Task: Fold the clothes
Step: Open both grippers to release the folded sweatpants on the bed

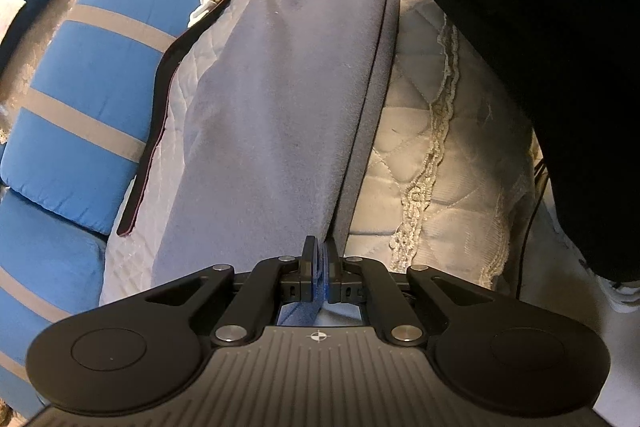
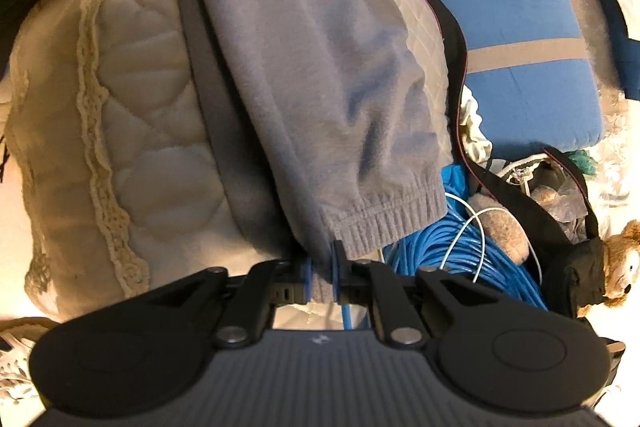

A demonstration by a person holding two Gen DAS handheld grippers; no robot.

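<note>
Left tongs (image 1: 321, 259) clenched on an edge of the grey pants (image 1: 272, 87); fabric pinched between the blue pads, no gap visible. Right tongs (image 2: 322, 263) grasping the ribbed cuff (image 2: 384, 223) at its near left corner, jaws slightly apart with the cuff fabric between them.

Pants stretch between both tongs over a quilted bed cover (image 1: 416, 163). In the left view the leg runs from the tongs to the far side, with a dark side stripe (image 1: 380, 59) along its right edge. In the right view the cuff sits right at the tongs, the leg running far.

Lace trim (image 1: 440, 99) crosses the cover, right of the pants in the left view, left of them in the right view. Black strap (image 1: 156, 131) lies on the other side of the pants, then a blue cushion (image 1: 84, 99) with grey bands beyond it.

Right view, right of the cuff: blue cable coil (image 2: 452, 247), white cord (image 2: 468, 227) over it, plush toy (image 2: 620, 267) at the far right.

Left view, far right: a large black mass (image 1: 540, 27), cannot tell what.
</note>
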